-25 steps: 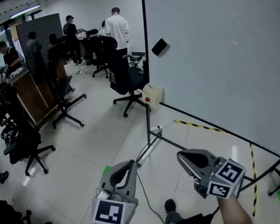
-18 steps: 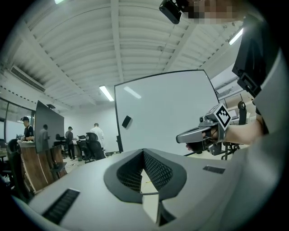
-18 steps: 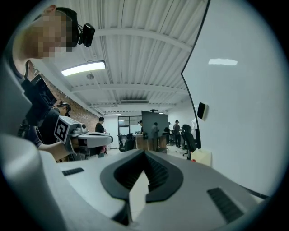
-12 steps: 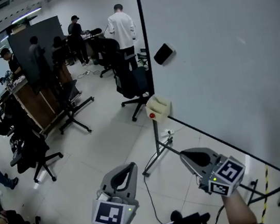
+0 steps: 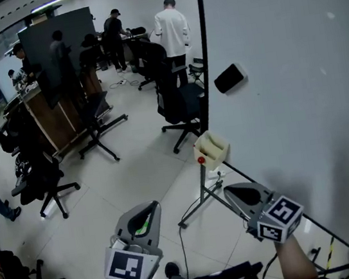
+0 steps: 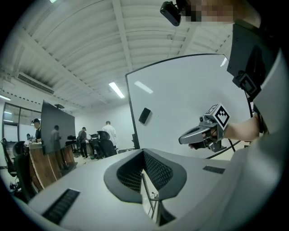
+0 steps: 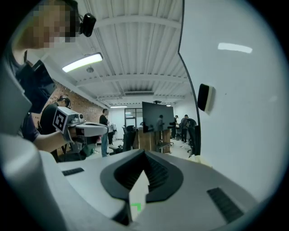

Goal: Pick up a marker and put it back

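A big whiteboard [image 5: 296, 85] on a stand fills the right side of the head view. A black eraser [image 5: 229, 77] sticks to it near its left edge. Below that hangs a beige holder [image 5: 213, 148] with a small red tip [image 5: 200, 160] at its lower corner, perhaps a marker's cap. My left gripper [image 5: 152, 204] and right gripper [image 5: 228, 190] are held side by side low in the view, short of the holder, both shut and empty. Each shows in the other's view: the right gripper [image 6: 182, 139] and the left gripper [image 7: 105, 129].
The whiteboard's stand leg [image 5: 200, 200] and a black cable [image 5: 182, 245] lie on the floor ahead. Office chairs [image 5: 96, 118] and a wooden counter [image 5: 54, 118] stand to the left. Several people [image 5: 171, 29] stand at the back by a dark panel [image 5: 61, 52].
Both grippers have moved forward toward the whiteboard, still shut. The beige holder and the eraser now appear nearer and larger.
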`<state>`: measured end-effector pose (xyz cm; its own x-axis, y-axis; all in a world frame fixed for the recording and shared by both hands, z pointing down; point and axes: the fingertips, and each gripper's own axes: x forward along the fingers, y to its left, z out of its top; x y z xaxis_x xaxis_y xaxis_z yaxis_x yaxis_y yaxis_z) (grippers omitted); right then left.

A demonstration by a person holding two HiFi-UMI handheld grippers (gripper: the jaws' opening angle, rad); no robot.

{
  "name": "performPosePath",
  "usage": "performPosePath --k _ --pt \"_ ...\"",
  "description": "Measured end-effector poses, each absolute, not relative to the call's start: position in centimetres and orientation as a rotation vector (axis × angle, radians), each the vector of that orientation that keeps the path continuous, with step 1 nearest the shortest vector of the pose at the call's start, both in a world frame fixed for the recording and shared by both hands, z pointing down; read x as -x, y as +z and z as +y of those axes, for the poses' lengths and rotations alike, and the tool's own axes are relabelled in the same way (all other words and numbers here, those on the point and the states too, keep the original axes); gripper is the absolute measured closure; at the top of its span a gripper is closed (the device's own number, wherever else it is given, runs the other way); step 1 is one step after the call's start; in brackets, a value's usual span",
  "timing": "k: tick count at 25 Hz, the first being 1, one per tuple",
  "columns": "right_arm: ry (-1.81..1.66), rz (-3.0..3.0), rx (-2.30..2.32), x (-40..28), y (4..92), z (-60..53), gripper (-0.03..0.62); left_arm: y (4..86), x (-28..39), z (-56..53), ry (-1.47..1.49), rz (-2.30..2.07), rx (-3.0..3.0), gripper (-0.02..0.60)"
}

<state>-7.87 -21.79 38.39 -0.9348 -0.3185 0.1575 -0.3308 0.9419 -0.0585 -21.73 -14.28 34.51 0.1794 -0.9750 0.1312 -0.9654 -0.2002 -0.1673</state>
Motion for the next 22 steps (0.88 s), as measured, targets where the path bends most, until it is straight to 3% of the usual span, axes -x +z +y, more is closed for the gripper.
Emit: performPosePath --k 15,22 --pt "-0.038 -2.651 -0.868 18.1 40.7 -35.6 0.58 36.0 35.5 -31.6 -0.188 1.639 2.65 0.581" --pt "-0.091 -2.476 -0.992 19.9 42.2 -38.9 0.579 37.5 36.8 -36.0 -0.188 1.491 2.768 0.581"
